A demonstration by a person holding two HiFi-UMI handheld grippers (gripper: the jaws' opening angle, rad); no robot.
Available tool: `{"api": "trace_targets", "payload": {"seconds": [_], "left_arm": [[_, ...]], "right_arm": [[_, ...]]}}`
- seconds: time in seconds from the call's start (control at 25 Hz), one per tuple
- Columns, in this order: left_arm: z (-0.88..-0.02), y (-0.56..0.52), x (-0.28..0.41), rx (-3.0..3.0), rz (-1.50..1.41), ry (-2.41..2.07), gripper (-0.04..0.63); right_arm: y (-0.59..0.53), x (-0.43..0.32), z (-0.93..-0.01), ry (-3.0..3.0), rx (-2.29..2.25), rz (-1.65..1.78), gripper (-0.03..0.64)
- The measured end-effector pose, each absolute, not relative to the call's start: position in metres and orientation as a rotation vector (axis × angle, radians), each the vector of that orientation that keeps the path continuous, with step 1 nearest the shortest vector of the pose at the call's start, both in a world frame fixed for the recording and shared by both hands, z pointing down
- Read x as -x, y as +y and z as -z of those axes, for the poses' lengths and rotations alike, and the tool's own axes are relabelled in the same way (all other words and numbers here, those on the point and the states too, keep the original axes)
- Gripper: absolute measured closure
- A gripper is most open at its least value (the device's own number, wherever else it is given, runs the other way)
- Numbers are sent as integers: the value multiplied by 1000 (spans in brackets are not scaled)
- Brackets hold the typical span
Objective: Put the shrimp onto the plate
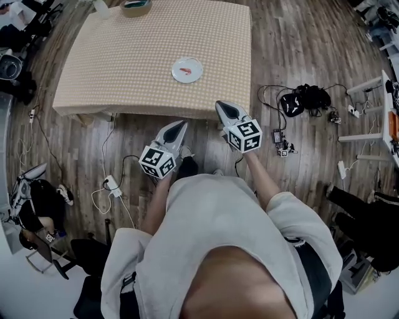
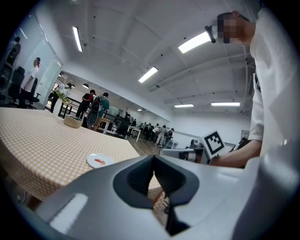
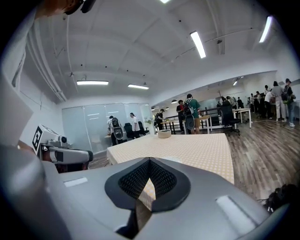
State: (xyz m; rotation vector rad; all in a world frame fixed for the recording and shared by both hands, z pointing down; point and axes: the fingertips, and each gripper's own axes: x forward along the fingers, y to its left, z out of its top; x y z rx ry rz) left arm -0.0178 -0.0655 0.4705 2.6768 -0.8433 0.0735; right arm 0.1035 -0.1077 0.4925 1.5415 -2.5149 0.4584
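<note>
Head view showed the shrimp (image 1: 185,70) on the plate (image 1: 195,76), near the front edge of the table (image 1: 124,62). The left gripper (image 1: 181,124) and right gripper (image 1: 221,105) were closed and empty. The job looked done, with nothing left to move.

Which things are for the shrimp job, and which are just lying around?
For the job:
- the shrimp, already lying on the white plate
- the left gripper and the right gripper, both shut and empty
- the checked table under the plate

Just lying about:
- the round bowl at the table's far edge
- the black gear on the floor
- the white power strip
</note>
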Motion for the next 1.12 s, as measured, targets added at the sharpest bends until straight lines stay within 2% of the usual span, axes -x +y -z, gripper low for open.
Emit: {"api": "trace_targets", "payload": {"seconds": [0.56, 1.12], "left_arm": [[-471, 42, -19, -2699, -62, -878, 586], [-466, 84, -29, -2728, -21, -869, 586]], "right_arm": [[34, -114, -511, -2548, -1477, -512, 620], [75, -109, -503, -2555, -1475, -433, 620]]}}
